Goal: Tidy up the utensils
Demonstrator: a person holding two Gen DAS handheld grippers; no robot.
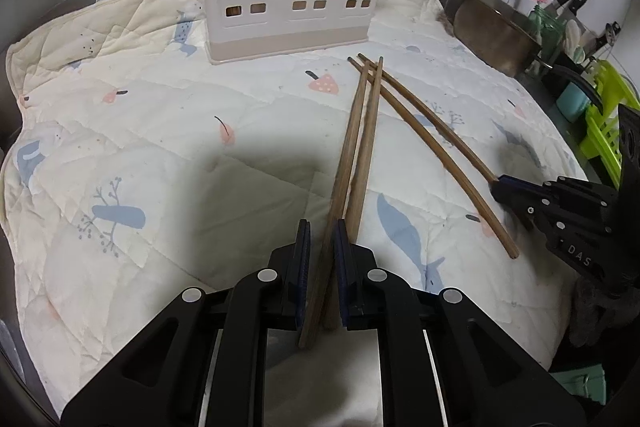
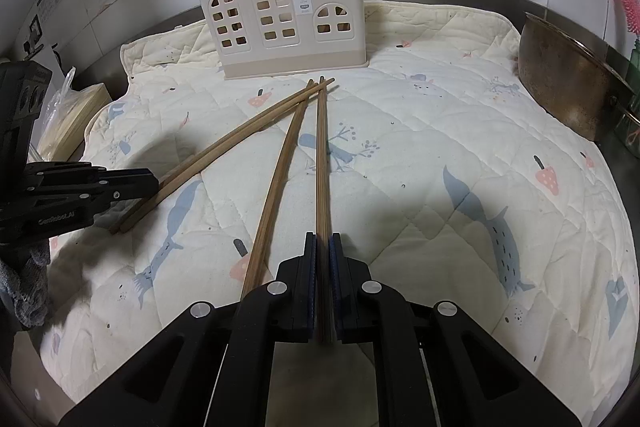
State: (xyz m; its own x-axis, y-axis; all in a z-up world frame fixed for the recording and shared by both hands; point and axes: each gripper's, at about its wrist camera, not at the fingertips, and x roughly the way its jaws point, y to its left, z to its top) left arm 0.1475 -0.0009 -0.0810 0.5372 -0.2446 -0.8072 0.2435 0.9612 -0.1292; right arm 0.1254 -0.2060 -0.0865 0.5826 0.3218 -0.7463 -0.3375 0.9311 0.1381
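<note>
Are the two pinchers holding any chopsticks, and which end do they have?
Yes. The left gripper pinches one chopstick near its thick end. The right gripper pinches another chopstick near its thick end. Both chopsticks' thin tips point toward the holder.

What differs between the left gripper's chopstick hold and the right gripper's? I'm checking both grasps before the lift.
The left gripper has one chopstick between its fingers, with a second lying just outside its right finger; the right gripper is closed on one chopstick, its neighbour lying free to the left. The left jaws show a gap beside the stick; the right jaws sit tight. Both grip the thick ends, tips pointing toward the holder.
</note>
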